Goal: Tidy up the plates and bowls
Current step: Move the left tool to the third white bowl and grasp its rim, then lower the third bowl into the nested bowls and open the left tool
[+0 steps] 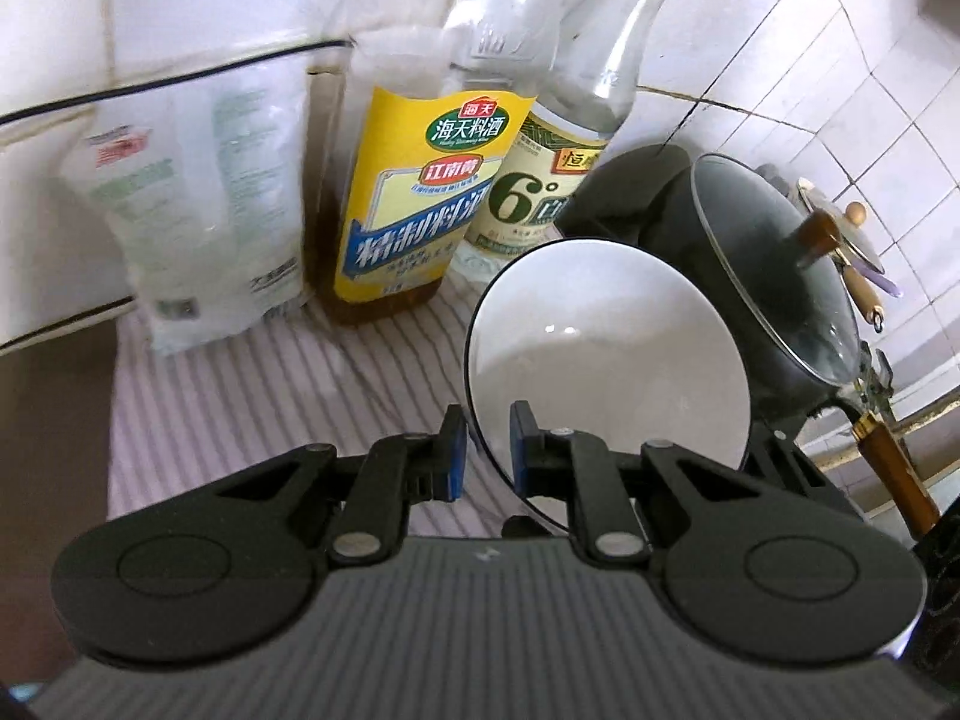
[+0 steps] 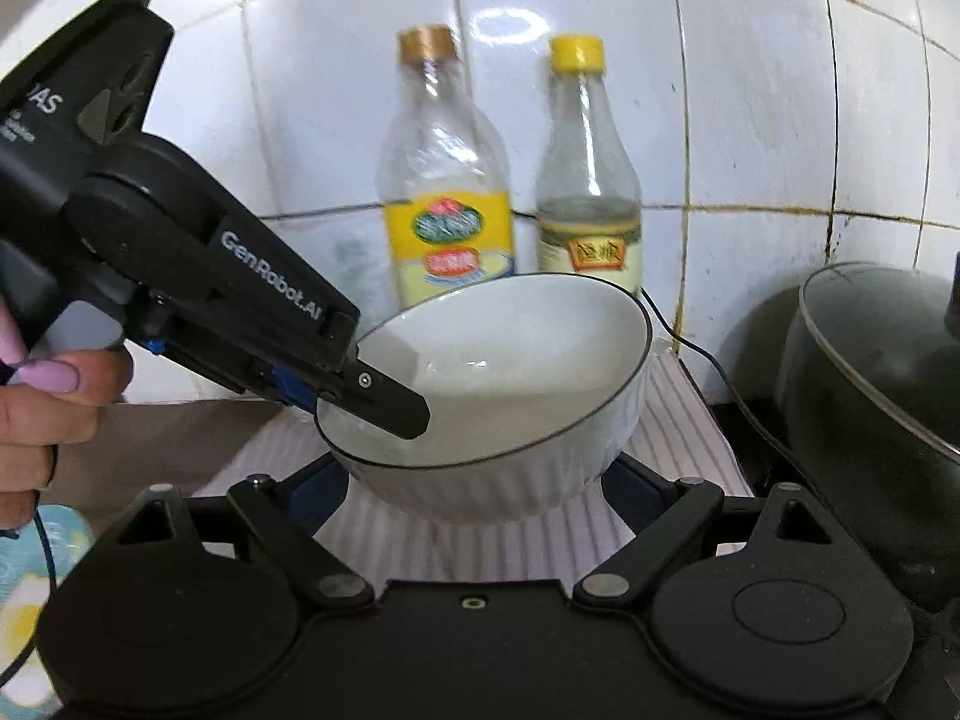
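Observation:
A white bowl [image 1: 606, 354] with a thin black rim hangs tilted above the striped cloth [image 1: 270, 396]. My left gripper [image 1: 486, 456] is shut on the bowl's near rim, one blue pad inside and one outside. In the right wrist view the same bowl [image 2: 510, 372] fills the middle, and the left gripper [image 2: 372, 405] bites its left rim from the side. My right gripper [image 2: 474, 480] straddles the bowl's lower body with wide jaws. Its blue pads rest against both sides, and the tips are hidden behind the bowl.
Two bottles stand against the tiled wall: a yellow-labelled one [image 2: 447, 228] and a yellow-capped one [image 2: 588, 210]. A dark pan with a glass lid [image 2: 882, 396] sits at the right. A white bag [image 1: 204, 210] leans at the left. A black cable [image 2: 708, 354] runs behind the bowl.

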{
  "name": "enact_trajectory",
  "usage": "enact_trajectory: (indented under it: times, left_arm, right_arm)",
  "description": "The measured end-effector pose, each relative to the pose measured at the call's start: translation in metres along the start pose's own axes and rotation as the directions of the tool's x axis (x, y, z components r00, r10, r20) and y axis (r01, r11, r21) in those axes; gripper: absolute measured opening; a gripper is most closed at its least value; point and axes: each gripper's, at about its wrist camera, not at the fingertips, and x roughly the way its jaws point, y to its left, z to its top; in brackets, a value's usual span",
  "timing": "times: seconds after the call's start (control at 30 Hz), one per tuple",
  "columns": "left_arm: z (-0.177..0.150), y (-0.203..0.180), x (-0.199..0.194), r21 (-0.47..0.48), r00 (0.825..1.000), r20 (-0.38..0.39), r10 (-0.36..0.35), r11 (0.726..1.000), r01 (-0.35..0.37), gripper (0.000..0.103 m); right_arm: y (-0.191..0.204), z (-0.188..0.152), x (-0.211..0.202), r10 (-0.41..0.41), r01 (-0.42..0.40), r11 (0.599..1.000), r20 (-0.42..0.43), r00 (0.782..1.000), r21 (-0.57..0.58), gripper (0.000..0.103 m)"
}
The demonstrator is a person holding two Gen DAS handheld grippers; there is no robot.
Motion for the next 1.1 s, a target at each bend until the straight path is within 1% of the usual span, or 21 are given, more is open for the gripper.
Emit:
enact_trajectory:
  times: [0.03,0.1,0.13,0.17,0.23,0.3,0.4,0.53,0.67,0.73,0.9,1.03,1.1]
  left_arm:
    - [-0.003,-0.001,-0.006,0.003,1.0,-0.005,0.01,1.0,-0.01,0.013]
    - [-0.009,-0.007,-0.017,0.023,0.998,-0.029,0.055,0.998,-0.055,0.013]
    - [-0.012,-0.011,-0.024,0.026,0.997,-0.029,0.072,0.997,-0.072,0.013]
    - [-0.015,-0.014,-0.031,0.032,0.997,-0.024,0.079,0.996,-0.078,0.013]
    - [-0.022,-0.018,-0.046,0.041,0.996,-0.012,0.09,0.995,-0.089,0.013]
    - [-0.029,-0.018,-0.059,0.03,0.996,-0.009,0.094,0.995,-0.093,0.013]
    - [-0.043,-0.023,-0.078,0.035,0.994,-0.002,0.107,0.994,-0.107,0.013]
    - [-0.06,-0.027,-0.1,0.051,0.992,0.005,0.125,0.991,-0.125,0.013]
    - [-0.077,-0.03,-0.113,0.048,0.986,-0.02,0.164,0.985,-0.163,0.013]
    - [-0.088,-0.029,-0.117,0.041,0.984,-0.02,0.176,0.984,-0.175,0.013]
    - [-0.11,-0.02,-0.118,-0.002,0.987,-0.046,0.152,0.988,-0.153,0.013]
    - [-0.124,-0.018,-0.115,-0.006,0.987,-0.032,0.159,0.987,-0.16,0.013]
    - [-0.129,-0.015,-0.112,-0.01,0.989,-0.035,0.147,0.989,-0.147,0.013]
  right_arm:
    - [0.005,0.0,-0.008,0.008,-0.008,1.0,0.004,1.0,0.004,0.094]
    - [0.013,-0.001,-0.023,0.031,-0.032,0.999,0.02,0.999,0.025,0.094]
    - [0.018,-0.002,-0.029,0.029,-0.03,0.999,0.031,0.999,0.029,0.094]
    - [0.022,-0.004,-0.035,0.026,-0.027,0.999,0.047,0.999,0.027,0.094]
    - [0.025,-0.008,-0.045,0.044,-0.047,0.998,0.069,0.997,0.042,0.094]
    - [0.028,-0.01,-0.056,0.075,-0.08,0.995,0.076,0.994,0.057,0.094]
    - [0.04,-0.012,-0.072,0.084,-0.087,0.996,0.089,0.992,0.035,0.094]
    - [0.05,-0.016,-0.095,0.108,-0.112,0.993,0.093,0.99,0.038,0.094]
    - [0.062,-0.023,-0.114,0.123,-0.125,0.992,0.061,0.991,0.033,0.094]
    - [0.069,-0.028,-0.123,0.127,-0.129,0.991,0.054,0.99,0.037,0.094]
    - [0.079,-0.046,-0.134,0.126,-0.127,0.992,0.021,0.992,0.009,0.094]
    - [0.081,-0.054,-0.135,0.132,-0.132,0.991,-0.008,0.991,0.015,0.094]
    - [0.083,-0.056,-0.135,0.126,-0.126,0.992,-0.031,0.991,0.008,0.094]
